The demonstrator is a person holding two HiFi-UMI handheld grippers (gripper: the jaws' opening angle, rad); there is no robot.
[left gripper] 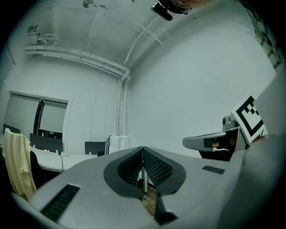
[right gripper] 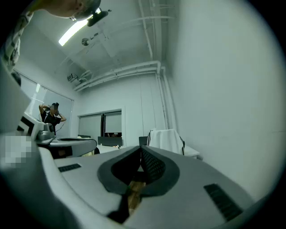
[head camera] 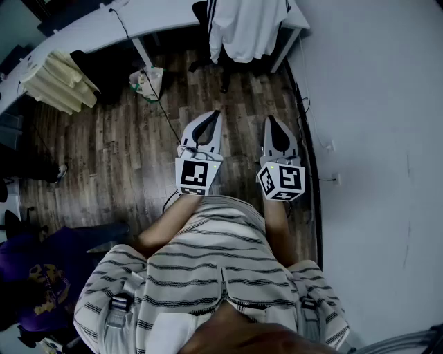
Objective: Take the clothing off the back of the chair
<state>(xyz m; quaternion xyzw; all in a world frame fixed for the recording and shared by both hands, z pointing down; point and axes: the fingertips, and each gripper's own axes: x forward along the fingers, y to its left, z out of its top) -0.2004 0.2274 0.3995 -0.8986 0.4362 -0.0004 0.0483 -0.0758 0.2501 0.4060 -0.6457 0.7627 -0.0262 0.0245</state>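
Head view showed your left hand-held gripper and right hand-held gripper side by side in front of you. Both were aimed toward the chair and both were well short of it, with wooden floor between. The white garment, dark-striped along one sleeve, hung over the chair's back. The chair itself stood pushed up against the white worktop.

Each gripper view showed its jaws pressed together at the tips with nothing between them, so you held nothing in either.

What the coming move turned on was the garment's bearing, which was straight ahead of you and squarely across from both sets of tips. In the left gripper view it sat a little left of the closed tips, and in the right gripper view a little right of them. Neither hand looked clearly nearer to the chair.

The garment hung lengthwise down the chair's back, and its shoulder line ran across the top of the back, crosswise to your reach. By my judgement you needed to close on the chair, part the jaws, take the fold at the top of the back and lift it before drawing it away.

A pale yellow cloth hung well to the left of the chair, and I could not tell what carried it.
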